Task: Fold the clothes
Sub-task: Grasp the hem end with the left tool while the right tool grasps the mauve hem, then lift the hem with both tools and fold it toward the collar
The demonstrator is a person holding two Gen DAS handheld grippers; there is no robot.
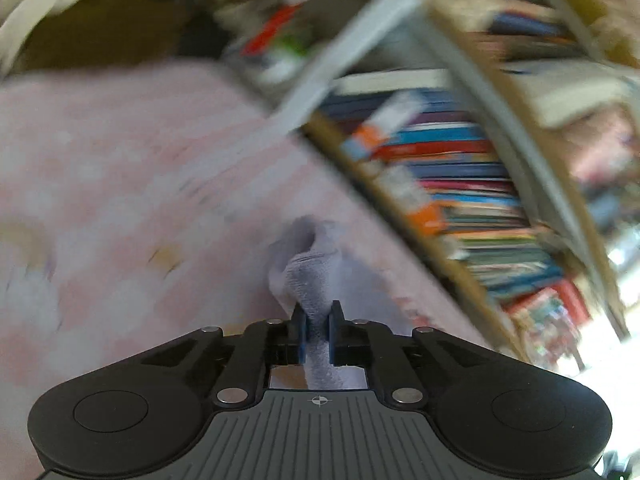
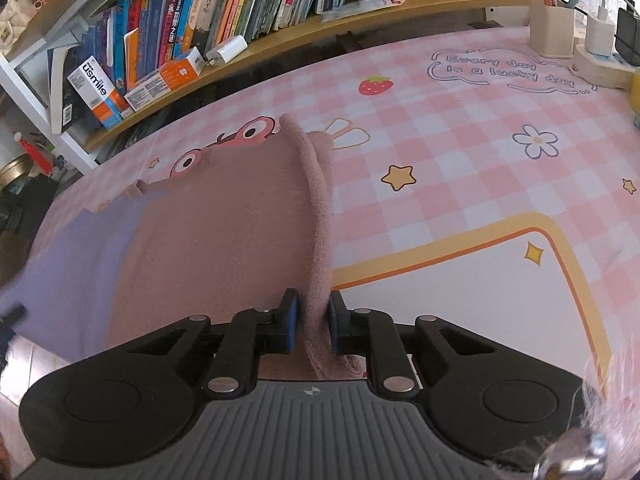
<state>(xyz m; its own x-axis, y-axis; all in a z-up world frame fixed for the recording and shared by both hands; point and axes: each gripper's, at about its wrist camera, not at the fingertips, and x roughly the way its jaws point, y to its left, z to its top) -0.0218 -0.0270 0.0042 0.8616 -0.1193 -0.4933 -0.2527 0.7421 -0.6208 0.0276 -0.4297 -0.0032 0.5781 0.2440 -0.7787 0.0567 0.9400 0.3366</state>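
A soft garment lies on the pink checked table mat (image 2: 460,148). It has a dusty pink part (image 2: 224,232) and a lavender part (image 2: 76,256). My right gripper (image 2: 313,326) is shut on the pink part's folded edge, which runs away from the jaws toward the shelf. My left gripper (image 1: 317,332) is shut on a bunched lavender edge (image 1: 308,272) of the garment, above the mat (image 1: 100,184). The left wrist view is heavily blurred.
A low wooden shelf (image 2: 360,20) packed with books runs along the far edge of the mat; it also shows in the left wrist view (image 1: 460,200). A pen holder (image 2: 554,28) and a power strip (image 2: 600,60) stand at the far right.
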